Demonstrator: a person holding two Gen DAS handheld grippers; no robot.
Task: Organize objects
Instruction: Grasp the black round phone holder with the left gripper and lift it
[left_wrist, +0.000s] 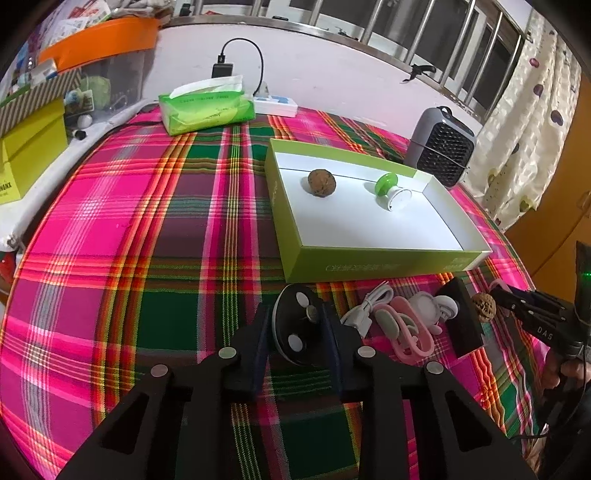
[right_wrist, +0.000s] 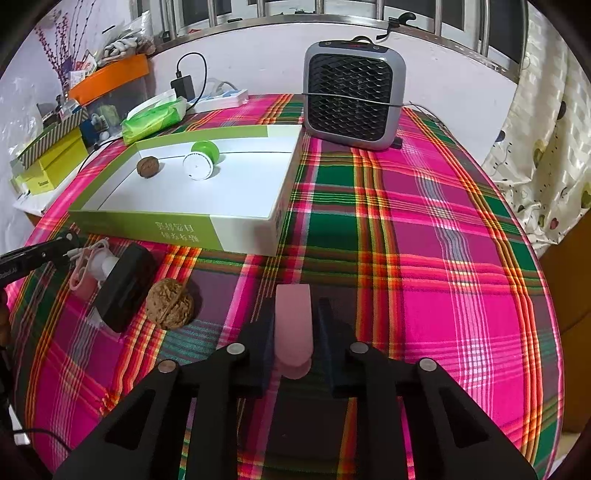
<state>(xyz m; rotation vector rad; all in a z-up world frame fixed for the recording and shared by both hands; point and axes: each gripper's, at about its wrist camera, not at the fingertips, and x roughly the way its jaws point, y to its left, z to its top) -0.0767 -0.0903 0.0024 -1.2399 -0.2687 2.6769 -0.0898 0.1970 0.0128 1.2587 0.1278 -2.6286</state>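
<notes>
**Clerk:** Objects for sorting, listed by place. Green box (left_wrist: 384, 258), open and shallow, on the plaid tablecloth (left_wrist: 147, 258). Inside it, on the white floor: one walnut (left_wrist: 321, 183) toward the far left, and just right of it a green-and-white knob (left_wrist: 391, 192) lying on its side. The two are apart.

**Checker:** And outside the box?

**Clerk:** A cluster on the cloth just in front of the box's near wall: white cable (left_wrist: 364, 304), pink clip (left_wrist: 410, 332), a white round piece (left_wrist: 424, 310), a black block (right_wrist: 125, 288), and a second walnut (right_wrist: 170, 303) just beside the block.

**Checker:** Left gripper?

**Clerk:** Left gripper (left_wrist: 297, 326) has its jaws against both sides of a black disc (left_wrist: 295, 325) with white dots, standing on edge on the cloth; grasping it.

**Checker:** Right gripper?

**Clerk:** Right gripper (right_wrist: 293, 325) is clenched on a pale pink block (right_wrist: 293, 325), pads pressed to both of its sides, over the cloth to the right of the second walnut.

**Checker:** Other items?

**Clerk:** Grey heater (right_wrist: 354, 92) at the far edge of the table, just beyond the box's far right corner; green tissue pack (left_wrist: 207, 107) at the far left; white power strip (left_wrist: 275, 103) behind it, with a black charger plugged in
</notes>
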